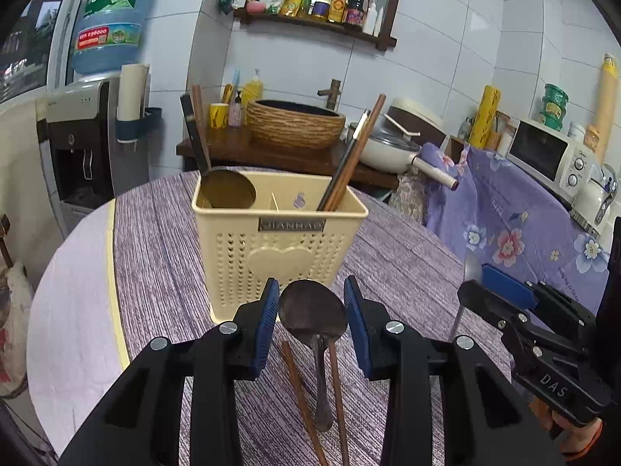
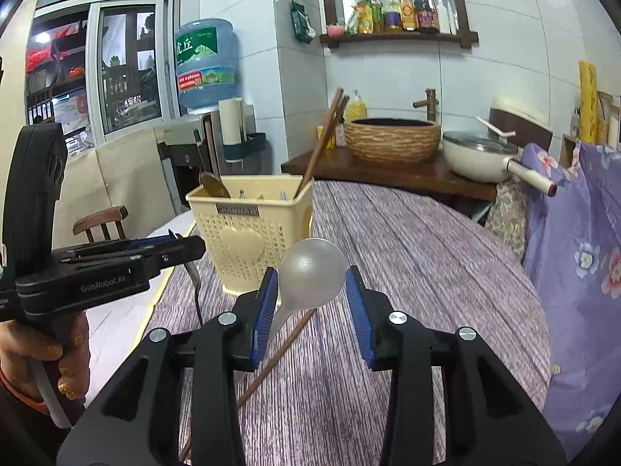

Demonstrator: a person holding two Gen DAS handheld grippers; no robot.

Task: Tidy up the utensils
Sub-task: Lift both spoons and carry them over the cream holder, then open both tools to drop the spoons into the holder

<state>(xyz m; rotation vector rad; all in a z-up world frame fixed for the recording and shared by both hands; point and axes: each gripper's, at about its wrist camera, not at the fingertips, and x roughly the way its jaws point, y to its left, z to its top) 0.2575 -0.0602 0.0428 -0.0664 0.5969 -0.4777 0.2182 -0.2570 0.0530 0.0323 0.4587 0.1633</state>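
The black left claw (image 1: pixel 312 291), with blue pads, tilts slightly downward, its jaws clamped across the bowl of a dark metal spoon (image 1: pixel 312 310). The matching right claw (image 2: pixel 312 285) grips a round silver spoon (image 2: pixel 310 268) likewise. A left hand (image 2: pixel 58 361) with gold-painted nails wraps its grip.

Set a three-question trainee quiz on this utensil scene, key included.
1. True or false: the left gripper is empty.
2. The right gripper holds: A) a fork, B) the silver spoon, C) a knife.
3. Fill in: on the tablecloth lie two brown ____.
Key: 1 false, it grips the dark spoon; 2 B; 3 chopsticks.
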